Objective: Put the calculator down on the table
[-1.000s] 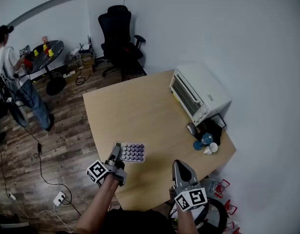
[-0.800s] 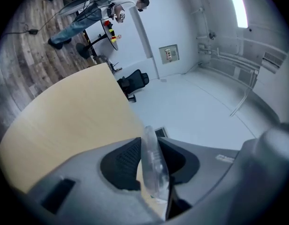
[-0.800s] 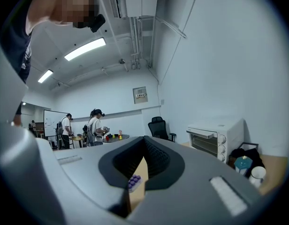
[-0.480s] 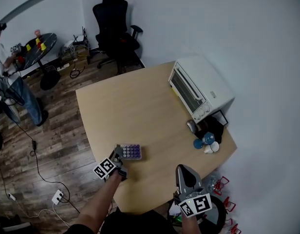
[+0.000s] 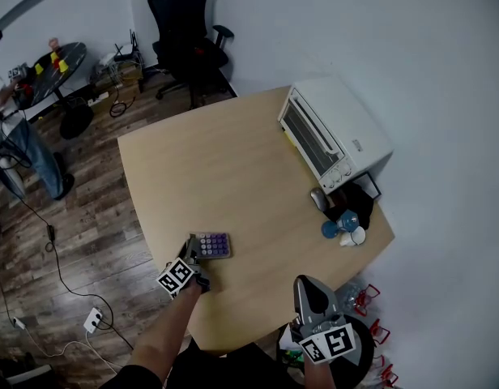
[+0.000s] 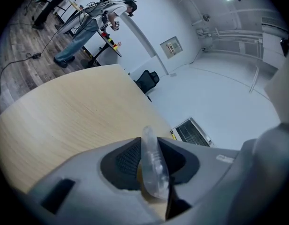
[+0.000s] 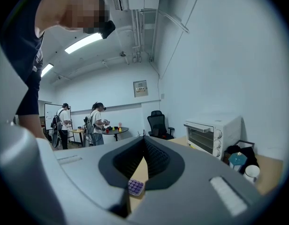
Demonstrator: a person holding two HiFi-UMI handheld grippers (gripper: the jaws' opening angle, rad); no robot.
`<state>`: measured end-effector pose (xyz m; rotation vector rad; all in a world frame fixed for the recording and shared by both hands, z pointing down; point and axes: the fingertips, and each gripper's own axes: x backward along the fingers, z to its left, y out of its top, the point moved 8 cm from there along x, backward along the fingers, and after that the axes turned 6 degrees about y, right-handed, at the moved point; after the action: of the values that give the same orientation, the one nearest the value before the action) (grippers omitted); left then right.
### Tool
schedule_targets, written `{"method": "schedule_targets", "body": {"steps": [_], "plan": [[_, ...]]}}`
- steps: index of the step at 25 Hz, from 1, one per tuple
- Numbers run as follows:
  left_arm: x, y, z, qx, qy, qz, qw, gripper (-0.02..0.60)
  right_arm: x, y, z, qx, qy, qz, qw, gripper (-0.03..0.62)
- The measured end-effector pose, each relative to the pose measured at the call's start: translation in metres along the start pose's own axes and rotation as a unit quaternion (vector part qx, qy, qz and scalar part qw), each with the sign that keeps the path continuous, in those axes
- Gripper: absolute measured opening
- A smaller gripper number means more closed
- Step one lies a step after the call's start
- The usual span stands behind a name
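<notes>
My left gripper (image 5: 193, 254) is clamped on the small grey calculator with purple keys (image 5: 213, 245). In the left gripper view, the calculator's clear plastic edge stands between the two black pads, and both press on it. This gripper is rolled onto its side, so in the head view the keys face upward and the calculator sticks out ahead of the jaws. It sits very low over the light wooden tabletop (image 5: 225, 177), near the tabletop's front edge. I cannot tell whether its underside touches the wood.

My right gripper (image 5: 305, 285) is well apart from the left one, off to its right, at the tabletop's near edge. In the right gripper view its jaw tips meet with nothing between them. Through the slot behind the tips I can see the calculator lying ahead.

A white toaster oven (image 5: 334, 136) stands far ahead of the right gripper and a little to its right. A blue cup (image 5: 330, 234) and a white cup (image 5: 359, 236) sit between the two, nearer the toaster oven.
</notes>
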<state>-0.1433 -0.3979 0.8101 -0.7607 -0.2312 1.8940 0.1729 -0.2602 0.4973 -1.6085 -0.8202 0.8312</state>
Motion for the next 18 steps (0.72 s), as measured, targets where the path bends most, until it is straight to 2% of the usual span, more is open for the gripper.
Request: {"method": "schedule_targets", "body": {"steps": [3, 7, 10, 13, 18], "plan": [[-0.003, 0.001, -0.002, -0.040, -0.002, 0.007, 0.9992, 0.094, -0.002, 0.000, 0.002, 0.013, 0.000, 0.008, 1.000, 0.009], [-0.001, 0.004, -0.005, -0.119, 0.030, 0.022, 0.9922, 0.110, -0.008, 0.000, 0.008, 0.010, 0.009, 0.008, 1.000, 0.009], [0.000, 0.001, -0.007, -0.196, 0.073, 0.040, 0.9771, 0.133, -0.009, -0.001, 0.011, 0.006, 0.016, 0.007, 1.000, 0.009], [0.003, 0.001, -0.008, -0.256, 0.100, 0.045, 0.9603, 0.209, -0.007, -0.002, 0.010, 0.002, 0.020, 0.005, 1.000, 0.009], [0.008, 0.005, -0.019, -0.306, 0.080, 0.041, 0.9479, 0.266, -0.007, -0.001, 0.007, 0.000, 0.020, 0.003, 1.000, 0.009]]}}
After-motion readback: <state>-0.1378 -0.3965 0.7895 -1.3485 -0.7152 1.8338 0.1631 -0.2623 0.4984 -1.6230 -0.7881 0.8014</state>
